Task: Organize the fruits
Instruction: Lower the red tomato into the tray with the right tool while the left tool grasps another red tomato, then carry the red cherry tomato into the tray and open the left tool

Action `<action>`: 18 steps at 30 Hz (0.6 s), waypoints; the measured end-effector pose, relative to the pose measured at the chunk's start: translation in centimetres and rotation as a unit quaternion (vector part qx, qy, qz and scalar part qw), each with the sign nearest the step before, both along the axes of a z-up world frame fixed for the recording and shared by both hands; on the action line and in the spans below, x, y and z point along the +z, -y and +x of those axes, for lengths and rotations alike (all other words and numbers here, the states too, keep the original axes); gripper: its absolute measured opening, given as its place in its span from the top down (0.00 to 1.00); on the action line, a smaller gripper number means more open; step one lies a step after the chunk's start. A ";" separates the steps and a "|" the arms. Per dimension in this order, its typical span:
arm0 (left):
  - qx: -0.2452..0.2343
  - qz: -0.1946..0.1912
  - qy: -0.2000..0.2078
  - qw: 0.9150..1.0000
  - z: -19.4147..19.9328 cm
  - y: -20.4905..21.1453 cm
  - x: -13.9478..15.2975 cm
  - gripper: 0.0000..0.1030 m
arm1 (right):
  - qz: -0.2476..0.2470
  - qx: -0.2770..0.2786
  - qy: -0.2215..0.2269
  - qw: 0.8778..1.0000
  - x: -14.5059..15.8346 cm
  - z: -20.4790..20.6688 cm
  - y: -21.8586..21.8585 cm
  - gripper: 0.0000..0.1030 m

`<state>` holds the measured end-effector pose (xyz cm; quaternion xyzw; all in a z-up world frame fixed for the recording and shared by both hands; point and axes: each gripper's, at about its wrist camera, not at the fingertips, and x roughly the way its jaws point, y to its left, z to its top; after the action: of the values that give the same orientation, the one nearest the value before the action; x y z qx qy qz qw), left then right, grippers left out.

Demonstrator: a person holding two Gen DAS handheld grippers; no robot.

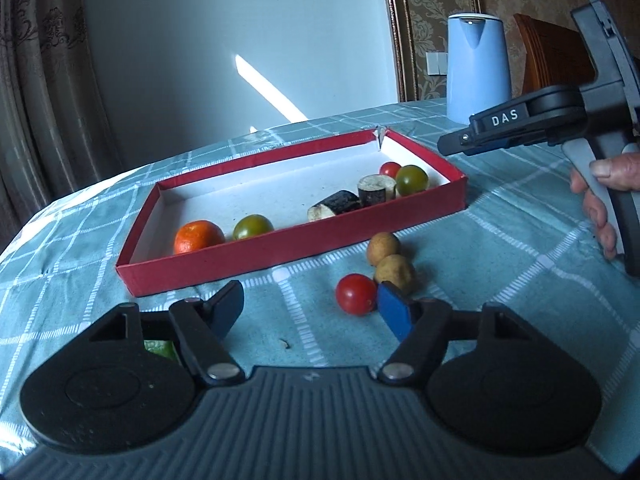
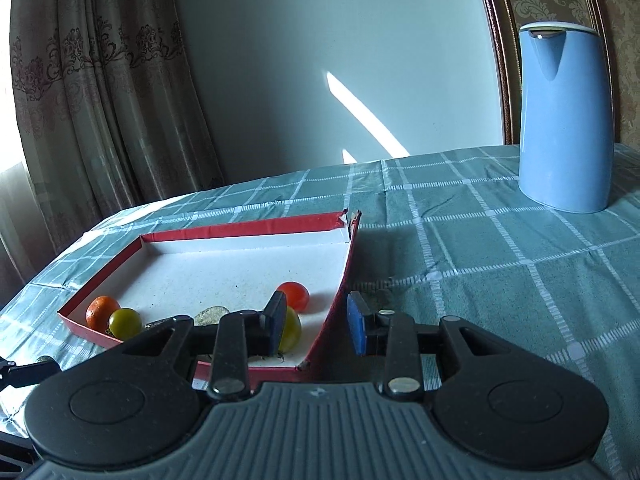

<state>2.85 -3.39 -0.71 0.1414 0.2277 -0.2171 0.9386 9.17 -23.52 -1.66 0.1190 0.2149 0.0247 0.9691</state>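
Mostly sorted: fruit split between red tray (image 1: 280, 245) and checked tablecloth (image 1: 500, 240).
Left gripper (image 1: 311, 309) fingers apart, nothing between; red cherry tomato (image 1: 355, 294) just beside its right pad, two small potatoes (image 1: 390, 260) behind. Right gripper (image 2: 318, 322) fingers apart but narrow, empty, straddling tray's right wall. Inside the tray: tangerine (image 1: 198, 236), green tomatoes, eggplant pieces (image 1: 352, 200).

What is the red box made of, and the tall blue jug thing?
The red box looks like thin cardboard: matte red outside, plain white inside, and one far corner is torn and split open. The blue jug looks like smooth plastic with a soft sheen and a pale rim on top, though painted metal can't be ruled out.
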 end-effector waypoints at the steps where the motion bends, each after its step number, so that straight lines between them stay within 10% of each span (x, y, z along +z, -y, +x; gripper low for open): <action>1: -0.007 0.003 0.001 1.000 -0.1 0.2 0.0 0.30 | 0.004 0.002 0.000 1.000 0.0 -0.1 0.1 0.69; 6: -0.037 0.029 -0.013 0.999 0.7 1.7 -0.5 0.41 | 0.009 0.018 0.008 1.000 0.1 -0.4 -0.2 0.69; 11: -0.050 0.031 -0.035 0.998 1.6 2.5 -0.8 0.75 | 0.013 0.029 0.013 0.999 0.4 -0.6 -0.4 0.69; 18: -0.040 0.042 -0.027 0.998 1.3 2.8 -0.7 0.78 | 0.007 0.038 0.015 0.999 0.3 -0.7 -0.7 0.68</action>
<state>4.17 -6.21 -1.46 0.1834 0.2561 -0.2490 0.9158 8.44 -22.78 -1.35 0.1167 0.2046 0.0651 0.9697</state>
